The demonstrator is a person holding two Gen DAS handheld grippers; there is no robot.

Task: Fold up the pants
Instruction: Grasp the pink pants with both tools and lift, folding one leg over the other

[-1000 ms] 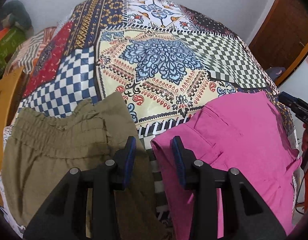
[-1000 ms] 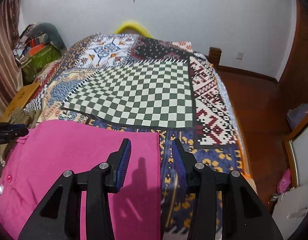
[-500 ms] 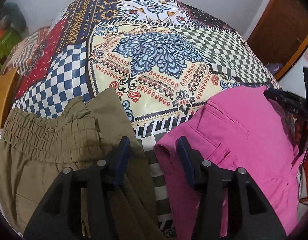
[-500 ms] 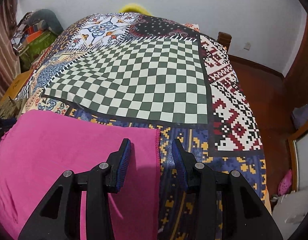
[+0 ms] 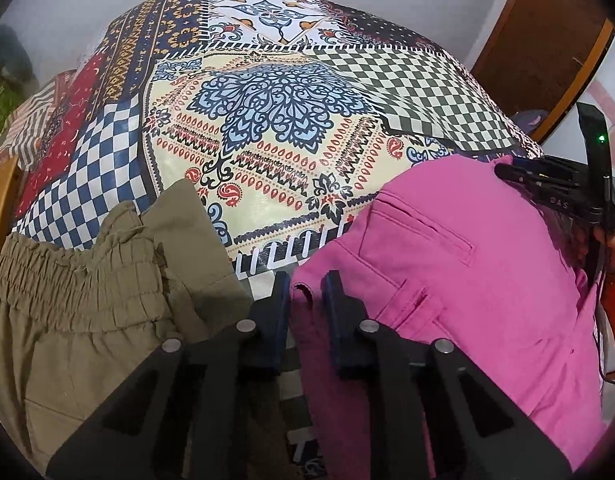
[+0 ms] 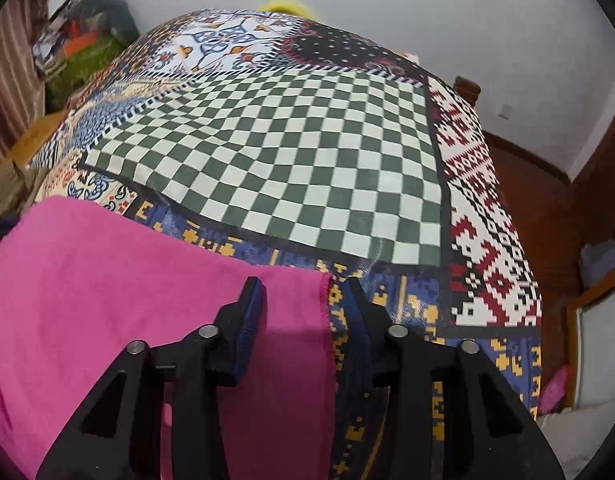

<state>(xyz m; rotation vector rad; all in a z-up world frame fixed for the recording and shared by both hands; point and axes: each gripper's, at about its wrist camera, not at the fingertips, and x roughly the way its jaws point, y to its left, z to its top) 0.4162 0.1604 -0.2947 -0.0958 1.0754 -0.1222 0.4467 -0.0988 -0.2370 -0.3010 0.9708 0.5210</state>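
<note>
Pink pants lie flat across the near edge of a patterned bedspread. My left gripper has its jaws closing, and its pads pinch the waistband corner of the pink pants. My right gripper hangs low over the other end of the pink pants. Its jaws are closing too, with the hem edge between them, one pad over the cloth and one over the bedspread; neither pad presses. In the left wrist view, the right gripper shows at the pants' far right end.
Olive pants with an elastic waist lie crumpled just left of the pink pair. A wooden door stands at the right. The bed's right side drops to a brown floor. Bags and clutter pile up at the back left.
The left gripper's jaws widened a little, then closed onto the pink waistband corner. The right gripper sank toward the hem and its jaws narrowed around the hem edge.
</note>
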